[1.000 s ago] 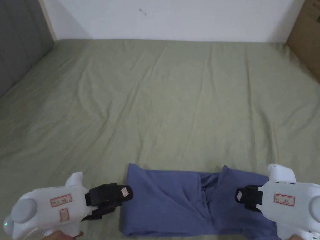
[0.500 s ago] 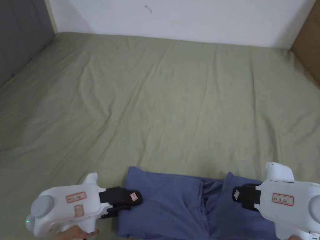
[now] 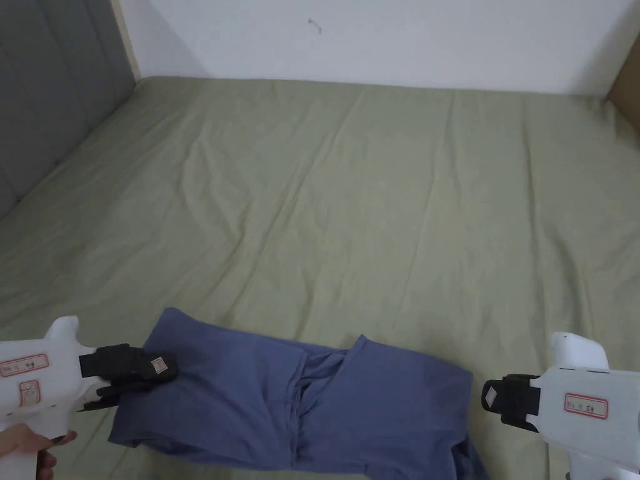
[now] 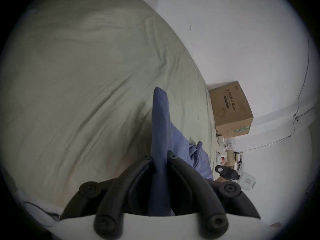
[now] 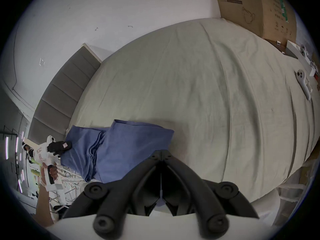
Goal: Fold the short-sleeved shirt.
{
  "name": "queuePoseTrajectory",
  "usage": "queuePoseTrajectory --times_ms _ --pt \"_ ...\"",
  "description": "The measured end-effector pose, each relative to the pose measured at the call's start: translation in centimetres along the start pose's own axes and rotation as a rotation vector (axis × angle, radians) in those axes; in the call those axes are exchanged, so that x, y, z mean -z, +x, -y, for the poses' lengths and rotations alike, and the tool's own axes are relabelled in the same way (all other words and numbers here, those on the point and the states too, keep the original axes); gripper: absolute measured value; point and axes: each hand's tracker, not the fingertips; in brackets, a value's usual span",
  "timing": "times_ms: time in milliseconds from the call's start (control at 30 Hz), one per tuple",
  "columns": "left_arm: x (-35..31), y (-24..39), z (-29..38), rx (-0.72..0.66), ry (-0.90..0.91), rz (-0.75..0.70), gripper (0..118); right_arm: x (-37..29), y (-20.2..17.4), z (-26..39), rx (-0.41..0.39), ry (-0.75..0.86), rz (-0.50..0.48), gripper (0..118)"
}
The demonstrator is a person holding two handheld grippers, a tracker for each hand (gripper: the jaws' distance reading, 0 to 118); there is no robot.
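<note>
A blue short-sleeved shirt [image 3: 300, 400] lies folded into a long band near the front edge of the green bed [image 3: 375, 206], with a bunched crease down its middle. My left gripper [image 3: 164, 365] is at the shirt's left end. In the left gripper view, the left gripper [image 4: 160, 157] is shut on a fold of the shirt [image 4: 160, 122]. My right gripper [image 3: 490, 395] hovers just off the shirt's right end, apart from the cloth. In the right gripper view, the right gripper [image 5: 161, 152] is shut with nothing in it, and the shirt [image 5: 121, 145] lies to its left.
A grey padded headboard [image 3: 44, 112] lines the bed's left side and a white wall runs along the back. A cardboard box [image 5: 256, 6] stands at the bed's far right corner. A white controller [image 5: 302, 82] lies near the right edge. Wrinkled sheet stretches beyond the shirt.
The left gripper has moved left with the shirt's end in it, dragging the shirt leftward. The right gripper, earlier over the shirt's right part, now sits off its right end.
</note>
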Motion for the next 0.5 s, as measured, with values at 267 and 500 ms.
queuePoseTrajectory --times_ms 267,500 --pt "1.8 12.8 1.7 0.16 -0.018 0.074 9 -2.0 3.1 0.1 0.053 0.035 0.003 0" --pt "10.7 23.1 6.7 0.346 -0.174 0.156 9 -4.4 6.6 0.6 0.103 0.089 0.02 0"
